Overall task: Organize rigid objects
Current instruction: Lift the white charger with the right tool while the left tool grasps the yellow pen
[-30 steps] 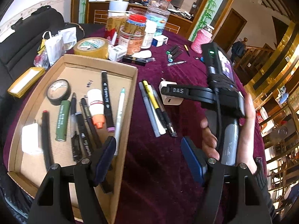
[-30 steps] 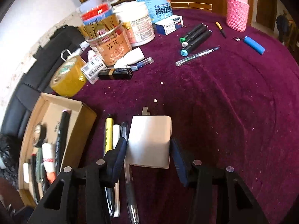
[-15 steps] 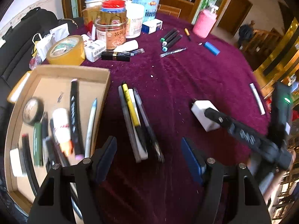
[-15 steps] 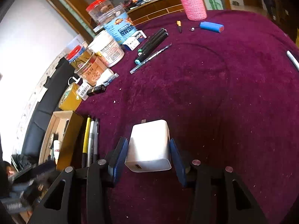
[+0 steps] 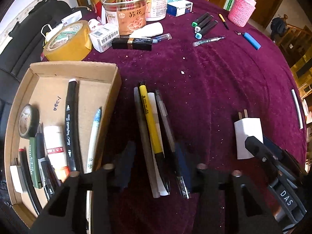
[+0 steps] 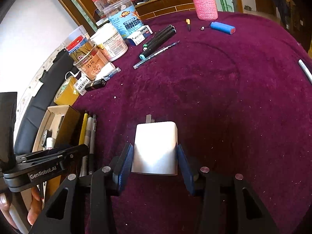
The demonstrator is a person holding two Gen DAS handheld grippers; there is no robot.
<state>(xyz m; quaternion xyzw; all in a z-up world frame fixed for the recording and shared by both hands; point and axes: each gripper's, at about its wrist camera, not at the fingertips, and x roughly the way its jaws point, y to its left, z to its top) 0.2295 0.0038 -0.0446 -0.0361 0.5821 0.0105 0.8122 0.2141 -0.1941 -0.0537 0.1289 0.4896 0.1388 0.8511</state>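
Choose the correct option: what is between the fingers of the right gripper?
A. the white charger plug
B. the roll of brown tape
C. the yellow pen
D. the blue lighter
A. In the right wrist view the white charger plug sits between the blue pads of the right gripper, on the purple cloth.
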